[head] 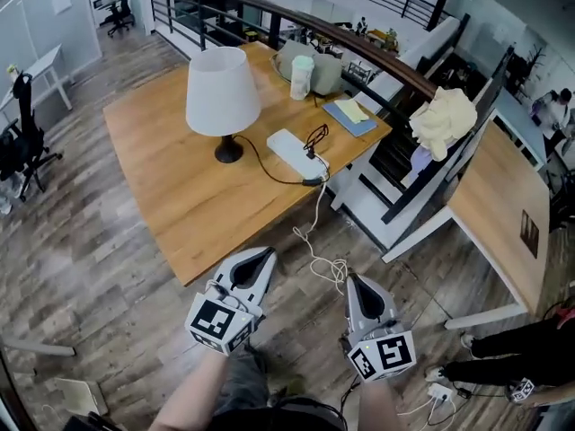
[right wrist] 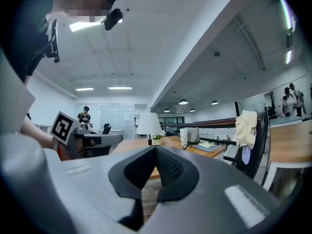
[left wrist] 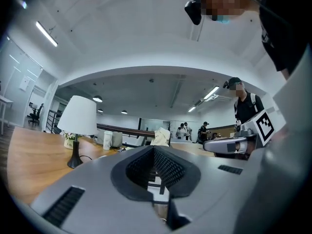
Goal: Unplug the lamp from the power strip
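Lamp (head: 223,92) on worktop (head: 171,205), power strip (head: 295,151) at its 3 o'clock, black cord (head: 261,165) between them, left hand-held gripper (head: 261,257) and right hand-held gripper (head: 354,282) clenched empty, 6 o'clock of worktop

The left gripper (head: 266,253) and right gripper (head: 352,279) are grey, with black ribbed pads (left wrist: 168,168). Behind each claw sits a black-and-white marker cube (head: 218,323).

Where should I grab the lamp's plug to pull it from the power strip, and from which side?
Grip the dark plug body, not the thin cord, at the power strip's near end by the table edge. Come from above, probably: it seems to stand up from the strip's flat top.
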Available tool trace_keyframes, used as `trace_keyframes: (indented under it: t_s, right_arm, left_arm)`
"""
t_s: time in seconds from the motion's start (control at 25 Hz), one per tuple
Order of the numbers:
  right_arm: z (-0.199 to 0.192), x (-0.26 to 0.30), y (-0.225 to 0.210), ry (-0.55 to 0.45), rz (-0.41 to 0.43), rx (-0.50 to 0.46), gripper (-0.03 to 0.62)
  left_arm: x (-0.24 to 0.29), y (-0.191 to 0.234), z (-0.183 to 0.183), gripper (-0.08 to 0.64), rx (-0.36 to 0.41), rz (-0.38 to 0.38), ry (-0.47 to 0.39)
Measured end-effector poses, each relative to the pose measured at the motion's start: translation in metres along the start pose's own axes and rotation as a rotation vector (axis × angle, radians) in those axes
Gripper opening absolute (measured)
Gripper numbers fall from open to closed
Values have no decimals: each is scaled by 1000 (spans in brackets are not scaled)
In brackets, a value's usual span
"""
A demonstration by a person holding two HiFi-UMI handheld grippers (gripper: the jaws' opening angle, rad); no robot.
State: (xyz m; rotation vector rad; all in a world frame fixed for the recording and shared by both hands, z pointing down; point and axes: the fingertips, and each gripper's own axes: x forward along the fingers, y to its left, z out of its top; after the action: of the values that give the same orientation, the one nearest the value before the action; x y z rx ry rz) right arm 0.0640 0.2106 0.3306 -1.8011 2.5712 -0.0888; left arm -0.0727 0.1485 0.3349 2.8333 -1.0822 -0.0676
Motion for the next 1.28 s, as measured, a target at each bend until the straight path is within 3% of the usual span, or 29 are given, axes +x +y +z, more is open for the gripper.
trace_keyframes:
  t_s: [0.32, 0.56, 0.88, 1.28]
  right_arm:
    - [-5, 76, 13, 20, -56, 0, 8]
    - [-4, 106, 11, 12, -134, -3, 8]
    - [-9, 129, 0, 29, -176, -1, 8]
    - [-30, 195, -45, 55, -90, -9, 8]
  left_arm:
    - [26, 75, 0, -3, -31, -63, 20]
    - [51, 102, -5, -3, -34, -153, 27]
    - [84, 111, -15, -3, -56, -233, 27]
    - [136, 131, -20, -3, -27, -221, 8]
